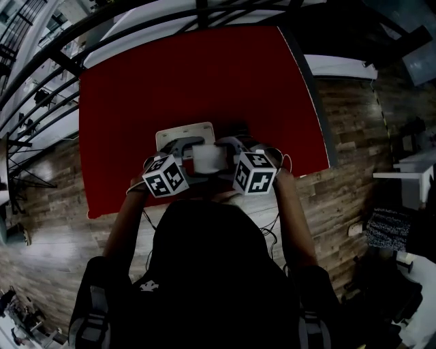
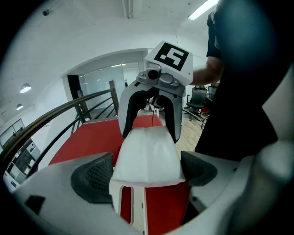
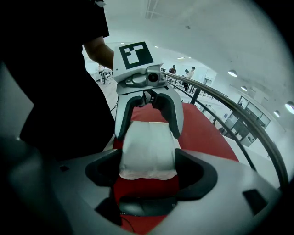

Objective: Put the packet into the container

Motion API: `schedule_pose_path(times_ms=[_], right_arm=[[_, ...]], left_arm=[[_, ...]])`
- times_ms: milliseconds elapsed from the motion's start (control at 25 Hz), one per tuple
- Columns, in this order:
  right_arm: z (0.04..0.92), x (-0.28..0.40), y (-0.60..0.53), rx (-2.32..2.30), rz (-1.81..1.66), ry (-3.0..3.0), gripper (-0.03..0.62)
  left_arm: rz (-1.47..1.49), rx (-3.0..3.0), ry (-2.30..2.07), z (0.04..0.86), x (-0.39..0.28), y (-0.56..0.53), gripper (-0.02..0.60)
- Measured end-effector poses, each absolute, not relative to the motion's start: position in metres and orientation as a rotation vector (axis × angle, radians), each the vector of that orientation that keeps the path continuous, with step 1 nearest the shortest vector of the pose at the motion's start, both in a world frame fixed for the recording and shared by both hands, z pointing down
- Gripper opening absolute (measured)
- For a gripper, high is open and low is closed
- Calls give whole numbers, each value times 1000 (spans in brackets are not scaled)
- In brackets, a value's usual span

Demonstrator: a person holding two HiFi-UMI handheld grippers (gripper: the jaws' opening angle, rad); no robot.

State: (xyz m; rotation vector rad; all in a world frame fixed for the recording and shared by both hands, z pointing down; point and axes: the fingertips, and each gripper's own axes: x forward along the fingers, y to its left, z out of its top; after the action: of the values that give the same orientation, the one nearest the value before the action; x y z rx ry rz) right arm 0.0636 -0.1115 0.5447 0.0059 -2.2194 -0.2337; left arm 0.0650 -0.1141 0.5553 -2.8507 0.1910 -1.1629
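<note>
Fingers (image 3: pixel 195 174) of the right gripper (image 3: pixel 148 173) are closed on the white packet (image 3: pixel 148 149), dark pads pressed against its two side edges. We meet it from the opposite end with the left gripper (image 2: pixel 147 173), whose pads (image 2: pixel 92 176) stand wide apart. The packet lies between them, its edges right at the pads, and we see no squeeze there. In the head view we hold the packet in the air between the two marker cubes, just above the near edge of the pale container (image 1: pixel 184 131) and not inside it. The container lies on a deep red cloth (image 1: pixel 204 75) that covers the tabletop, close to the side nearest us. A pale strip of tabletop (image 1: pixel 259 211) shows past the cloth's near edge, with thin cables (image 1: pixel 272 235) trailing across it. Around the table we see a wood-plank floor (image 1: pixel 347 177), and white desks (image 1: pixel 409 170) stand off to the right. A dark curved railing (image 2: pixel 59 110) sweeps past the table's far side. Beyond it the room opens into a bright office with glass partitions (image 2: pixel 103 80) and strip lights (image 2: pixel 202 8) in a white ceiling. Office chairs (image 2: pixel 198 97) stand near the wall, and a few people (image 3: pixel 188 72) are far off.
</note>
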Motion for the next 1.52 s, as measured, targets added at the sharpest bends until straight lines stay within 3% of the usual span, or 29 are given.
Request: schedule_pose_path(times_ms=[440,1520], right_arm=[[553,32,-109,-3,-190,-2226,377],[574,58,-106,314,98,-2265,377]], left_arm=[[-1274,-2814,208,561,31,-110,385],[-1436,-2779,346,620,-33,-178,380]])
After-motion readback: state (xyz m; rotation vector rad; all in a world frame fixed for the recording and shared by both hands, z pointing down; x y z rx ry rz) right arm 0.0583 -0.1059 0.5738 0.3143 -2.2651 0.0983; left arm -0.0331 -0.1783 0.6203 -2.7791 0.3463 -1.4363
